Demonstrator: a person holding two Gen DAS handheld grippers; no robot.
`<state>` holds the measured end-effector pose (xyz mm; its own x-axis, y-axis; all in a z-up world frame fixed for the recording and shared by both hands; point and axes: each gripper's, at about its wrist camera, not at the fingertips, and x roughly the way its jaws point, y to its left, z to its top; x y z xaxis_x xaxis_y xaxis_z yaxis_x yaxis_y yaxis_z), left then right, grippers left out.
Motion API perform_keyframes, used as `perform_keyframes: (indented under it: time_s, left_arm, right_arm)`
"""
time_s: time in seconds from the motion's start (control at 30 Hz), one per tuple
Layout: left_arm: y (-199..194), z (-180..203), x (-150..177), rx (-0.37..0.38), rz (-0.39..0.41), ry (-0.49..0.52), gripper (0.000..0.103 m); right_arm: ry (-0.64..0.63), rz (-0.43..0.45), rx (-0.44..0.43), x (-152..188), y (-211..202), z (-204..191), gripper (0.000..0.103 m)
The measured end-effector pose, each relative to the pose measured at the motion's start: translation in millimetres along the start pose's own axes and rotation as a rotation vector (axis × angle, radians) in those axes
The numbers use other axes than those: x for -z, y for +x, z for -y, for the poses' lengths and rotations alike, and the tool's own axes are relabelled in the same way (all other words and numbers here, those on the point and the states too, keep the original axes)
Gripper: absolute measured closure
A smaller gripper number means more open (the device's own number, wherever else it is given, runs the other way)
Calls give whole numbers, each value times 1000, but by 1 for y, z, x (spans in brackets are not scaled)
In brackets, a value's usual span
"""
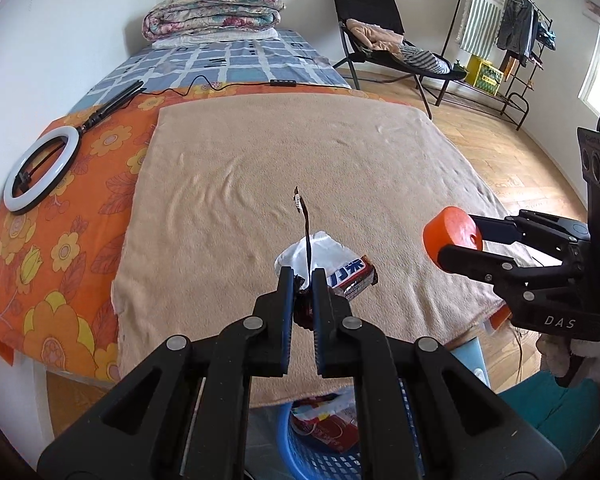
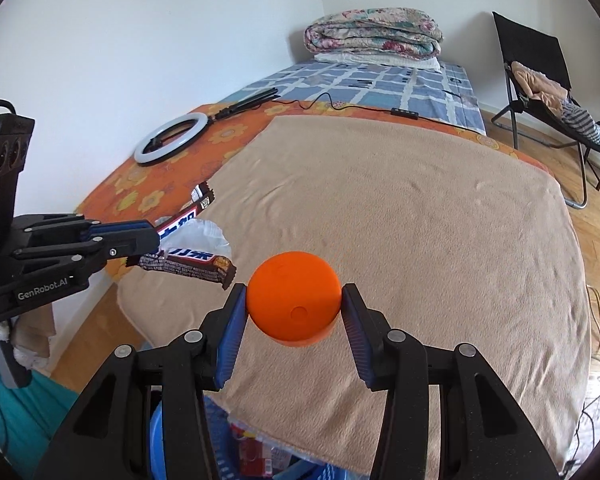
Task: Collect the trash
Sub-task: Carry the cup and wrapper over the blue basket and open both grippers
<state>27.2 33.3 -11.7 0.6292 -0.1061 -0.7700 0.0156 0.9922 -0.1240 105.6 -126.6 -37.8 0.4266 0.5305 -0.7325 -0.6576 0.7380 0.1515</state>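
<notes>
**A:** What remains on the wide beige fleece blanket?

**B:** Nothing visible. The blue plastic basket below already holds rubbish. The right gripper clasps an orange round cap; the left gripper pinches crumpled brown-and-white wrappers, both undropped.

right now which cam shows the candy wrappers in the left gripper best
The right wrist view: the candy wrappers appear side-on, printed faces readable, pinched with crumpled white paper in the left gripper. The left wrist view shows them edge-on, largely hidden behind that gripper's own fingers.
</notes>
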Motion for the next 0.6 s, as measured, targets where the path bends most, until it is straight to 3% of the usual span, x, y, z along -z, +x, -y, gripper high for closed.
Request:
perform_keyframes:
  time_s: [0.3, 0.6]
  left_arm:
    - [-16, 20, 54, 31, -38, 8, 97]
    - [-8, 37, 104, 48, -124, 37, 97]
  right_arm:
    - [-6, -29, -24, 45, -31, -17, 57]
    - [-8, -103, -33, 94, -34, -26, 57]
